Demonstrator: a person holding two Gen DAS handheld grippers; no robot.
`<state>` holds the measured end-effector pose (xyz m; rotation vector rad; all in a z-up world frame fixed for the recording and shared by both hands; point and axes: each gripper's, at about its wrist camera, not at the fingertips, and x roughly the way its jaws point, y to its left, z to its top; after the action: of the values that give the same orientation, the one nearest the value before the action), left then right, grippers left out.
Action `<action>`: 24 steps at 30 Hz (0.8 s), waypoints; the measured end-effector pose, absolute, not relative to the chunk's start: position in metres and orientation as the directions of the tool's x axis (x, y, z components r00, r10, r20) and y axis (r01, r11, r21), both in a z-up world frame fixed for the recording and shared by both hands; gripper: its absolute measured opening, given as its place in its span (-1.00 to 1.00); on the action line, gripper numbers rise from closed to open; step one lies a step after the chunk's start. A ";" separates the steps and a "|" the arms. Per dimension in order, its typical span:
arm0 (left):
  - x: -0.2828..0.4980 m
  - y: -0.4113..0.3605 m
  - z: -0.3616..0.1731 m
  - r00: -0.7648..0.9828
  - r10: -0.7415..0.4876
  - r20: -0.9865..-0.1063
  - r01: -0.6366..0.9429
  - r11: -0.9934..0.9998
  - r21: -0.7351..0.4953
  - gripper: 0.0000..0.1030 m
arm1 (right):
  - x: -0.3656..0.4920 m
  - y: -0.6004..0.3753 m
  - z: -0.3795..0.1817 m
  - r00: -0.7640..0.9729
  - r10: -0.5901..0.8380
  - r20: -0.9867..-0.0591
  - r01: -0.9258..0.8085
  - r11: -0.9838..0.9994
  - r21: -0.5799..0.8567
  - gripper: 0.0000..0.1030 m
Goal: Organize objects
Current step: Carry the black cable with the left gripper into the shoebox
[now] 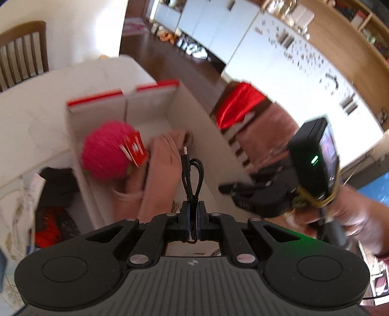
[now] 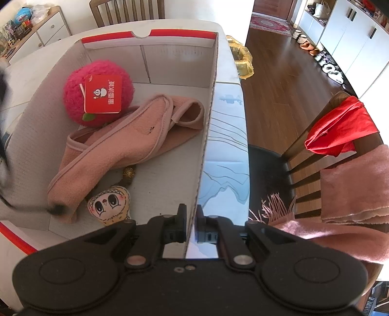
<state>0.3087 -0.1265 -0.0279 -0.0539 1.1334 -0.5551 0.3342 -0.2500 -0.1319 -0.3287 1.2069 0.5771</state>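
Left wrist view, left hand-held gripper (image 1: 193,209) clenched on coiled black cable (image 1: 192,175), right hand-held gripper (image 2: 191,216) pinching box wall (image 2: 206,136).

You are working in a home, in its dining and living area. A wooden dining chair (image 2: 340,136) draped with a red cloth (image 2: 340,128) stands on dark wood flooring (image 2: 279,80). Shoes and slippers (image 2: 316,51) line the floor below tall white cupboards (image 2: 352,31), a patterned rug (image 2: 269,21) lies by a doorway, and a white drawer unit (image 2: 48,29) carries toys and clutter.
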 end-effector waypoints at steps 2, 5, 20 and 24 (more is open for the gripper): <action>0.309 -0.136 -0.041 0.283 -0.432 -0.856 0.406 0.863 -0.301 -0.92 | 0.335 -0.250 -0.131 0.238 0.243 -0.940 -0.580 0.812 0.064 -0.90; 0.311 -0.143 -0.056 0.260 -0.428 -0.866 0.411 0.860 -0.302 -0.92 | 0.335 -0.250 -0.131 0.239 0.245 -0.940 -0.579 0.813 0.065 -0.90; 0.329 -0.160 -0.097 0.223 -0.406 -0.886 0.417 0.862 -0.289 -0.92 | 0.334 -0.250 -0.131 0.236 0.250 -0.939 -0.573 0.816 0.073 -0.90; 0.332 -0.164 -0.101 0.229 -0.397 -0.889 0.427 0.862 -0.275 -0.92 | 0.334 -0.250 -0.131 0.236 0.251 -0.939 -0.572 0.817 0.075 -0.90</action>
<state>0.3325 -0.1642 -0.1005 0.0287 1.2140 -0.5669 0.3337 -0.2500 -0.1305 -0.3110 1.2089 0.5766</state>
